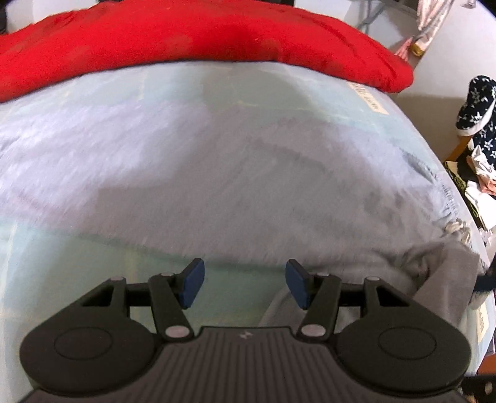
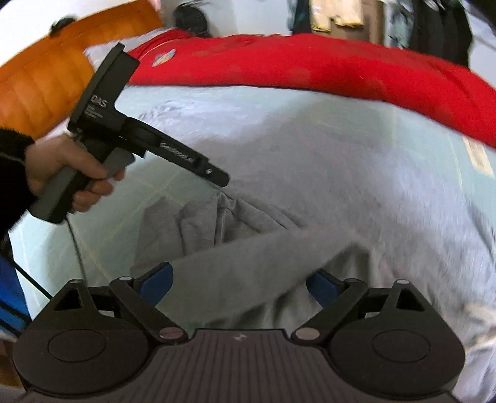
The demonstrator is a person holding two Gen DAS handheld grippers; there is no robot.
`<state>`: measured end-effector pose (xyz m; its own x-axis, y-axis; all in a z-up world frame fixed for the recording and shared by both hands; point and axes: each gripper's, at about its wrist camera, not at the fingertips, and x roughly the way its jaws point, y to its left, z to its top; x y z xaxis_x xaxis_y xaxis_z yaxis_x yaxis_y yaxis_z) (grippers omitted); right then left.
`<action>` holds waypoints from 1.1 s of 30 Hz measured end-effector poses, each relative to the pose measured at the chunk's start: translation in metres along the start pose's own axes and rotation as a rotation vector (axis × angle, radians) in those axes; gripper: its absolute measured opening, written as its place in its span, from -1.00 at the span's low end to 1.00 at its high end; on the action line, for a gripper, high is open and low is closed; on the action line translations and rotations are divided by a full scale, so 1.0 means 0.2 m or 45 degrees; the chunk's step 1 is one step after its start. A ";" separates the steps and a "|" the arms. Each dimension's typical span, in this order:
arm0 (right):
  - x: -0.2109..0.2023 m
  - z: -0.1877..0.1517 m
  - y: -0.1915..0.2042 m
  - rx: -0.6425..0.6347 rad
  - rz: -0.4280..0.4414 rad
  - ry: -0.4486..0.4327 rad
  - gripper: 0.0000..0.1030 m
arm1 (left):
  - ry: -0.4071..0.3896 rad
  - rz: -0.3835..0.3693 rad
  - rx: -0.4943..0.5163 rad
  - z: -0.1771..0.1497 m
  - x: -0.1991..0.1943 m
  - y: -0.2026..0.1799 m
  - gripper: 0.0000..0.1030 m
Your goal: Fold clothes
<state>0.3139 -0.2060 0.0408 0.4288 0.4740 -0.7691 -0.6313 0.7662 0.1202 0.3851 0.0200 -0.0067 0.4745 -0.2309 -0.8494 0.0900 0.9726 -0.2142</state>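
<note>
Grey garment on a pale-blue bed

Soft grey sweatshirt (image 1: 235,173) lies rumpled on the smooth sheet (image 1: 46,263), before a red blanket (image 1: 201,34); left gripper (image 1: 245,283) and right gripper (image 2: 238,283) gape wide.

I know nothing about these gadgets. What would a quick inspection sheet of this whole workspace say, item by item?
Surface: pale green bed sheet, a printed label near its far edge.
Job's things: grey fleece garment spread on the sheet, blurred; one part bunched near the right gripper.
Clutter: red blanket along the far side.
Grippers: left gripper open, nothing between the jaws; right gripper open, grey cloth lying between the jaws. A bare hand holds the left one's handle.
Cables: thin black cable hanging from the left handle.
Surroundings: orange wooden headboard, navy star-patterned slippers, hanging clothes.
</note>
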 end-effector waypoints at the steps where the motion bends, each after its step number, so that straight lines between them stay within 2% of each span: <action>1: 0.00 0.01 0.02 -0.044 -0.003 0.007 0.85 | 0.010 0.008 -0.012 -0.03 -0.02 0.02 0.13; 4: 0.01 0.02 0.07 -0.131 0.003 0.031 0.84 | 0.053 0.011 -0.071 -0.13 -0.08 0.10 0.12; 6: 0.00 0.02 0.09 -0.139 0.048 0.059 0.80 | 0.076 -0.014 -0.107 -0.19 -0.11 0.13 0.12; 11: 0.06 0.04 0.09 0.043 0.253 0.118 0.67 | 0.083 -0.022 -0.194 -0.30 -0.17 0.17 0.12; 12: 0.10 0.04 0.08 0.102 0.279 0.128 0.60 | 0.081 -0.025 -0.217 -0.32 -0.18 0.18 0.12; 13: 0.13 0.04 0.06 0.171 0.288 0.135 0.38 | 0.078 -0.027 -0.226 -0.33 -0.19 0.19 0.12; 14: 0.15 0.05 0.04 0.229 0.280 0.144 0.05 | 0.075 -0.028 -0.230 -0.34 -0.20 0.20 0.12; 15: 0.17 0.05 0.01 0.269 0.252 0.153 -0.15 | 0.071 -0.024 -0.222 -0.35 -0.21 0.20 0.12; 16: 0.18 0.05 -0.02 0.306 0.221 0.162 -0.56 | 0.066 -0.019 -0.208 -0.36 -0.22 0.20 0.12; 17: 0.18 0.05 -0.05 0.338 0.203 0.159 -0.77 | 0.061 -0.015 -0.194 -0.36 -0.23 0.20 0.12; 20: 0.09 0.07 -0.12 0.397 0.183 0.088 -0.86 | 0.055 -0.029 -0.163 -0.37 -0.25 0.19 0.12; 24: -0.01 0.13 -0.24 0.414 0.057 -0.026 -0.89 | 0.038 -0.064 -0.115 -0.37 -0.27 0.16 0.12; 29: -0.10 0.18 -0.45 0.461 -0.204 -0.150 -0.89 | 0.026 -0.093 -0.057 -0.33 -0.27 0.10 0.12; 32: -0.13 0.16 -0.61 0.557 -0.345 -0.172 -0.88 | 0.017 -0.114 -0.024 -0.30 -0.25 0.06 0.12; 33: -0.13 0.15 -0.64 0.587 -0.361 -0.160 -0.88 | 0.015 -0.128 -0.014 -0.29 -0.24 0.05 0.12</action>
<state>0.4028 -0.3025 0.0639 0.6325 0.2478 -0.7339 -0.1438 0.9685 0.2032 0.3135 0.0384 0.0040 0.4532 -0.3275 -0.8291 0.1266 0.9443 -0.3038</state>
